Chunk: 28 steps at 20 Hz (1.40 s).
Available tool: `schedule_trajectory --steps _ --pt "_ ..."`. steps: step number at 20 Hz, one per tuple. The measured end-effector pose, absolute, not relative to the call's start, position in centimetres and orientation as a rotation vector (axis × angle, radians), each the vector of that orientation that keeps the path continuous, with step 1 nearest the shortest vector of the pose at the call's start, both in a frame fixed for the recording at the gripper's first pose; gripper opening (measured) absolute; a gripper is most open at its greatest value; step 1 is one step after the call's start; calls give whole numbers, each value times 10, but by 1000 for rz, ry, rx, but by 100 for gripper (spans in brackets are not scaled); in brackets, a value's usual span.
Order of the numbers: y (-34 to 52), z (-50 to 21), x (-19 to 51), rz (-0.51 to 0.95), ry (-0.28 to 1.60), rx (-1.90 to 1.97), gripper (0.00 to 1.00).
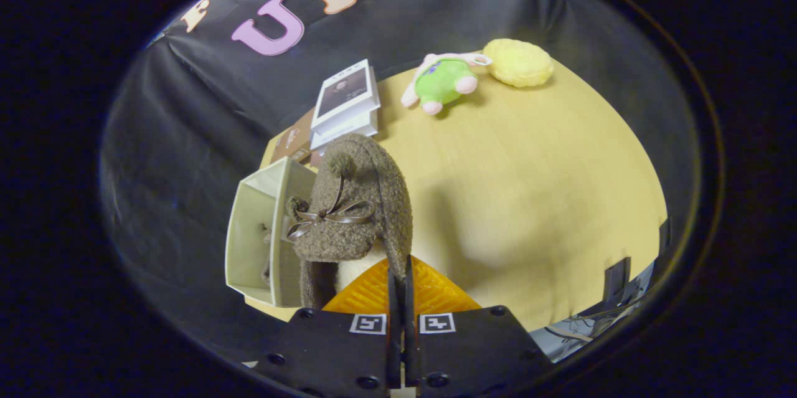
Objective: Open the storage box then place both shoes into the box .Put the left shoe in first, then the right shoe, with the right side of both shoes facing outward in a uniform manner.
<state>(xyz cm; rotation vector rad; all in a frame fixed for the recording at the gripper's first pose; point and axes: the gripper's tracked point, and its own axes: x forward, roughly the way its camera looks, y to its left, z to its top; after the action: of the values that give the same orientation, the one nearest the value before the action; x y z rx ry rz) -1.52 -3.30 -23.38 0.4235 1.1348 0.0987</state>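
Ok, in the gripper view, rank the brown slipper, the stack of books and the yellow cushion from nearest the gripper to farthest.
1. Brown slipper: held in the gripper, fingers closed on its edge, beside the open box.
2. Stack of books: beyond the slipper, by the wall.
3. Yellow cushion: farthest, at the table's far edge, next to the green plush toy.

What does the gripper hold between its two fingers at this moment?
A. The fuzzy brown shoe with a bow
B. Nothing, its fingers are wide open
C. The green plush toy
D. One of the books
A: the gripper has both fingers closed on the side edge of the brown shoe, which hangs in front of the open storage box; the green plush toy and the books lie far beyond on the table.
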Motion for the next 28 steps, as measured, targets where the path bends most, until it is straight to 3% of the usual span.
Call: schedule_trajectory --steps 8,15,28 --pt "49 -190 15 200 1069 463 6" --pt "123 -196 25 253 1086 460 6" --pt "168 -252 20 158 1134 264 6"
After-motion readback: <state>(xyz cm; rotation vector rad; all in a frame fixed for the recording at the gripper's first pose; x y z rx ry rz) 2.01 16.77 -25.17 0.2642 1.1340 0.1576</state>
